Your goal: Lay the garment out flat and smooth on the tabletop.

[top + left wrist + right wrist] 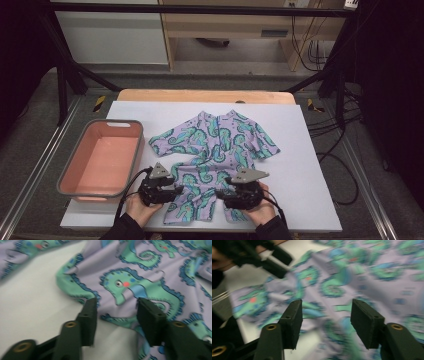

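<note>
Near the front edge of the white surface (310, 150) lies a purple seahorse-print romper (215, 150), spread flat with its legs toward the person. Both tools hover over those legs—the left hand-held gripper (172, 190) and the right hand-held gripper (225, 192)—each with jaws apart, gripping nothing. Left of the garment sits a pink tub (80, 155).

grey carpeted floor (30, 125), pale wooden cabinet (225, 30), black frame posts (62, 85), loose cables (345, 150)
</note>
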`<act>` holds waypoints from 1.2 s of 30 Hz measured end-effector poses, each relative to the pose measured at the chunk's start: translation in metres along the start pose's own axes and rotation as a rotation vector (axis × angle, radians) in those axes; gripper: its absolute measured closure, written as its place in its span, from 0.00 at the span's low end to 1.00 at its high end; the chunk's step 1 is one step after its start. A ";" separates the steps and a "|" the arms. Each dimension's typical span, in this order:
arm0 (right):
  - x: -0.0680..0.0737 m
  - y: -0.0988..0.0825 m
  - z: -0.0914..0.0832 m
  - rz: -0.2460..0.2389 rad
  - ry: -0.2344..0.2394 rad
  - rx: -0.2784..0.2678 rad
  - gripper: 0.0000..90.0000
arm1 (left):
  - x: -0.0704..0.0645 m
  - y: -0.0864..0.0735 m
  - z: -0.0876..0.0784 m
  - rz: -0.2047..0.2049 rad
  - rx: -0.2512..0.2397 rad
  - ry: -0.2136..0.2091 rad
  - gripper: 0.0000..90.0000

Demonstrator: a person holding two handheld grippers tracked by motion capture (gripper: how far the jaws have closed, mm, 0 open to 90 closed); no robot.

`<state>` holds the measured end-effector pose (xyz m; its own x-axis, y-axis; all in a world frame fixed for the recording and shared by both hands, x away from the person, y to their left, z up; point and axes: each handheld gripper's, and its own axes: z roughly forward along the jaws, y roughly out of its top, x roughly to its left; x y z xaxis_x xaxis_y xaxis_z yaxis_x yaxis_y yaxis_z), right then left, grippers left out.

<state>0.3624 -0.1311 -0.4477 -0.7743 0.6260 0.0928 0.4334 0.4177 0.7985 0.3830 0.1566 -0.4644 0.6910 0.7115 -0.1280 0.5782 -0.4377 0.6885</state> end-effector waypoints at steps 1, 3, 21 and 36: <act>0.006 0.000 0.005 -0.008 0.020 0.019 0.53 | -0.001 -0.001 0.001 -0.003 0.004 -0.011 0.63; 0.015 -0.003 0.016 -0.011 0.040 0.057 0.56 | -0.003 -0.002 0.005 -0.004 0.014 -0.014 0.70; 0.017 -0.032 -0.006 0.011 0.086 0.204 0.99 | -0.018 -0.020 -0.023 0.031 0.009 0.017 0.90; -0.051 -0.071 -0.054 0.143 -0.224 0.124 0.61 | -0.038 -0.018 0.000 0.015 0.018 -0.059 0.66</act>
<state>0.3462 -0.2284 -0.4768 -0.5862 0.8083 0.0544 0.5947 0.3837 0.7065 0.3465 0.1375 -0.4725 0.7238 0.6711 -0.1602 0.5748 -0.4582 0.6780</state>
